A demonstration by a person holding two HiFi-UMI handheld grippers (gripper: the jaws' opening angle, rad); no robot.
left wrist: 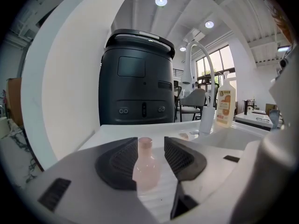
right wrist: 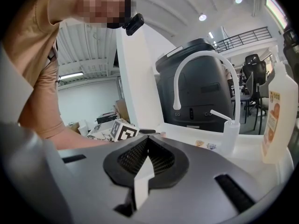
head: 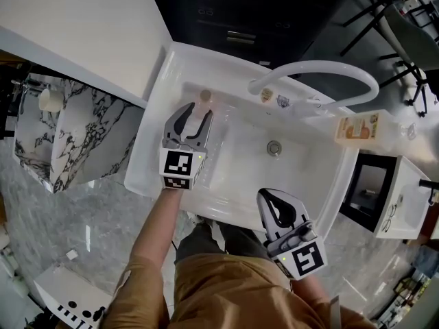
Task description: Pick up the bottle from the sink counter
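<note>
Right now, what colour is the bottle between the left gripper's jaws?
The bottle is pale pink, clearest in the left gripper view.

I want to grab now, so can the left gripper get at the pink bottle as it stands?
Probably yes. The left gripper is open, the bottle stands upright between its jaws, apparently not yet pressed, and nothing else blocks it.

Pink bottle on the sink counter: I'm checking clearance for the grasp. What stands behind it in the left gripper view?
Behind the pink bottle lies white counter, then a large black unit. The strip of counter directly behind the bottle is covered by it.
</note>
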